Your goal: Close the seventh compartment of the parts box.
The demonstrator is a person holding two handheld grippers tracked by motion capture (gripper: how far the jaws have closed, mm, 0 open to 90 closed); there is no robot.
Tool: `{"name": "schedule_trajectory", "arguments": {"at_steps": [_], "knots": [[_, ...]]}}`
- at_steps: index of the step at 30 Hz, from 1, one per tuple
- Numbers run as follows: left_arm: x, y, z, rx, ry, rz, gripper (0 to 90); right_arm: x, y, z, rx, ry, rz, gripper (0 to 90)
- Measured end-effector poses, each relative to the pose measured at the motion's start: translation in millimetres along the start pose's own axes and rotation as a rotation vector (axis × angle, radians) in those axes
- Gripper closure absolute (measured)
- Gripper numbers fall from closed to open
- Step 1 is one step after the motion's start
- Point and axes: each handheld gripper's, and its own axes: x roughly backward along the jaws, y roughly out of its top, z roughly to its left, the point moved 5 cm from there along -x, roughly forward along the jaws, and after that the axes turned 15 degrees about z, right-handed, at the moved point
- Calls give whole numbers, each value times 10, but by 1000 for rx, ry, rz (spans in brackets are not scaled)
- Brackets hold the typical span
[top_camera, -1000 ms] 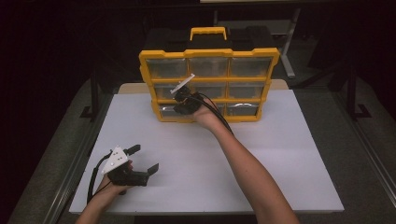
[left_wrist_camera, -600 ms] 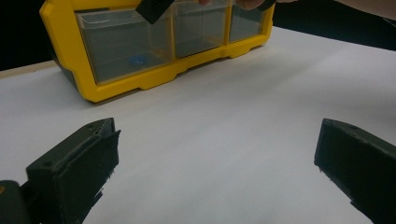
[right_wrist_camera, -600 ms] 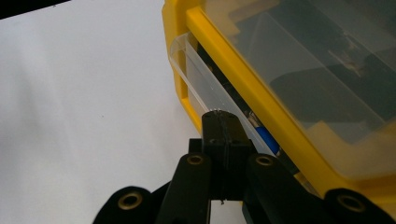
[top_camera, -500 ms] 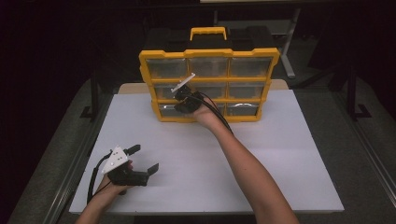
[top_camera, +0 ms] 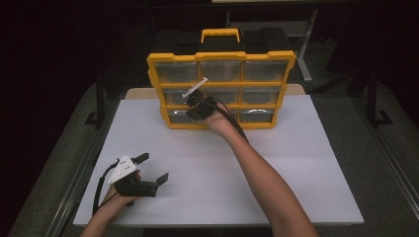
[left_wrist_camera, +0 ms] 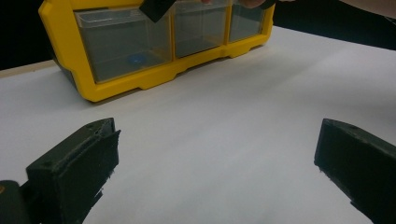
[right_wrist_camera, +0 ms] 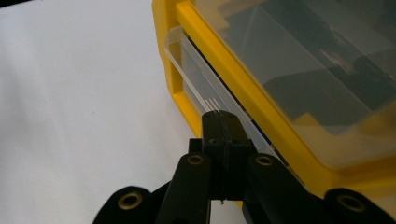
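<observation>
— What's on the big white rectangular tabletop (top_camera: 306,168) from where you stand?

— The largest thing is the yellow plastic organiser case with clear drawers (top_camera: 222,89), standing upright near the far edge, its yellow carry handle (top_camera: 220,34) on top. Three rows of three drawers face us.

— And the person's arms?

— The right forearm (top_camera: 262,173) reaches diagonally across the table to the case. The left hand sits near the front left corner, well apart from it.

— What is the right gripper (top_camera: 195,111) doing?

— It's at the bottom-left clear plastic drawer (right_wrist_camera: 201,88). In the right gripper view the two black jaws are pressed together with the drawer's front lip pinched between them, so it is clamped on that drawer. The drawer looks drawn out a little past the yellow frame, though from that close angle I can't be sure how far.

— And the left gripper (top_camera: 153,168)?

— Slack, jaws spread wide, hovering low over bare tabletop and gripping nothing. Its grey three-cornered plate (top_camera: 122,169) faces up.

— Anything inside the drawer?

— In the left gripper view there's a small blue round object (left_wrist_camera: 136,59) at its bottom; too blurred to say what it is.
</observation>
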Motion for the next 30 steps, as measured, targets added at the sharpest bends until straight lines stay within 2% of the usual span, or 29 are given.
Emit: {"name": "schedule_trajectory", "arguments": {"at_steps": [3,6,10,14,17,18,19,22,30], "knots": [[3,-3,4,14,-1,-8,0,36,-18,10,-6,25,-8,893],[1,10,6,18,-3,-10,0,71,-46,7,-7,21,-15,893],[-13,-6,-1,0,-5,5,0,117,-112,12,-12,28,-21,891],[-19,-3,-8,-2,-7,4,0,161,-177,-3,-15,46,-38,837],[-20,-4,-9,-2,-7,6,0,204,-226,-11,-20,49,-48,790],[-19,-3,-8,-2,-6,4,0,213,-244,-19,-8,48,-52,772],[-19,-2,-9,3,-7,2,0,225,-253,-2,-23,63,-60,749],[-17,-3,-6,2,-5,4,0,251,-304,-11,-4,54,-65,692],[-17,-5,-2,-5,-4,10,0,320,-445,45,-9,62,-116,454]]}}
